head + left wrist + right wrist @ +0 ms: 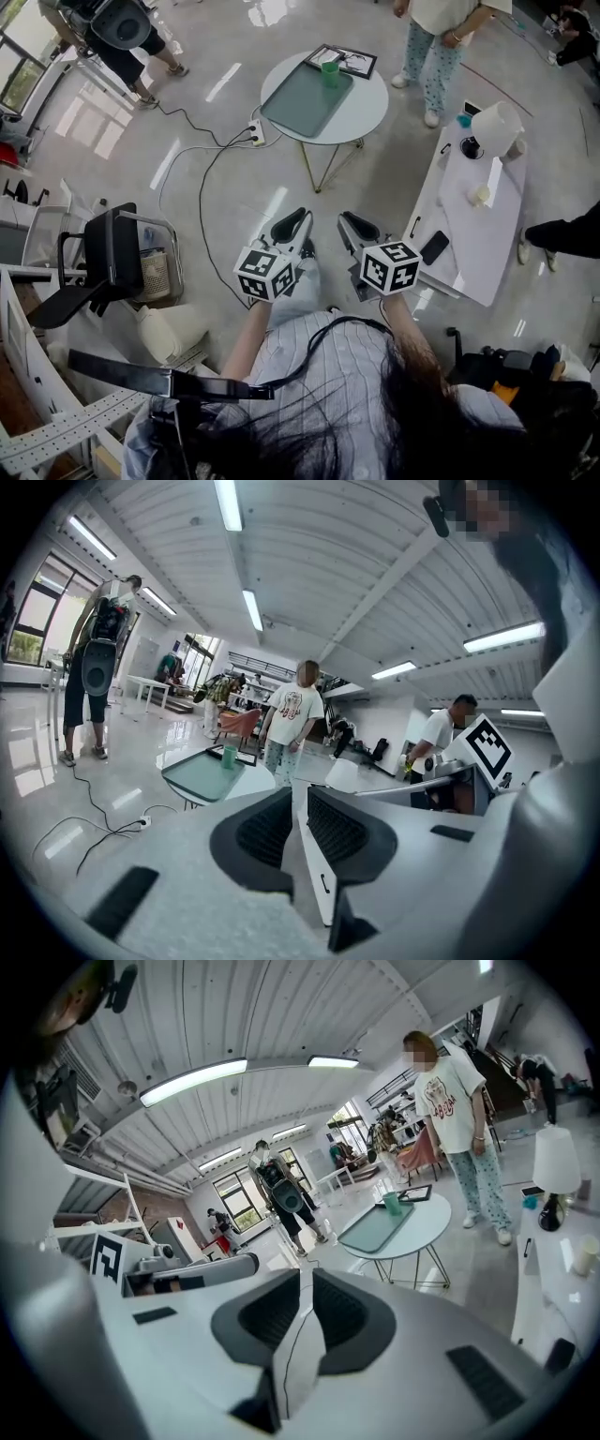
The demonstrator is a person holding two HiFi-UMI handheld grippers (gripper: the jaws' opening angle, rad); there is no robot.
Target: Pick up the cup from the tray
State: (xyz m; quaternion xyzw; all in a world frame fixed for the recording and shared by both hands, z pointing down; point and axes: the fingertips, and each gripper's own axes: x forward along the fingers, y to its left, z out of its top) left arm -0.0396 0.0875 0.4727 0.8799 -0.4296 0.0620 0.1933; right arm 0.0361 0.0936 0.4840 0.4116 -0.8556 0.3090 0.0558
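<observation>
L gripper & R gripper are hovering side by side in front of the person's chest, well apart from the round white worktop. Both are pointing fwd toward it. In the left gripper view the jaws are sitting pressed together w/ nothing between them. The right gripper view is showing the same: jaws closed, empty.

Green cup is standing upright on the far end of the grey-green tray. The tray is lying across the round worktop, and the cup is sitting just beside a black-framed picture that is lying flat at the worktop's far edge. Neither gripper is touching cup or tray.

A white power strip is lying on the glossy floor by the worktop's L side, w/ cables trailing from it. A long white worktop is standing to the R, carrying a white lamp & a dark phone. A person in patterned trousers is standing beyond the round worktop.
</observation>
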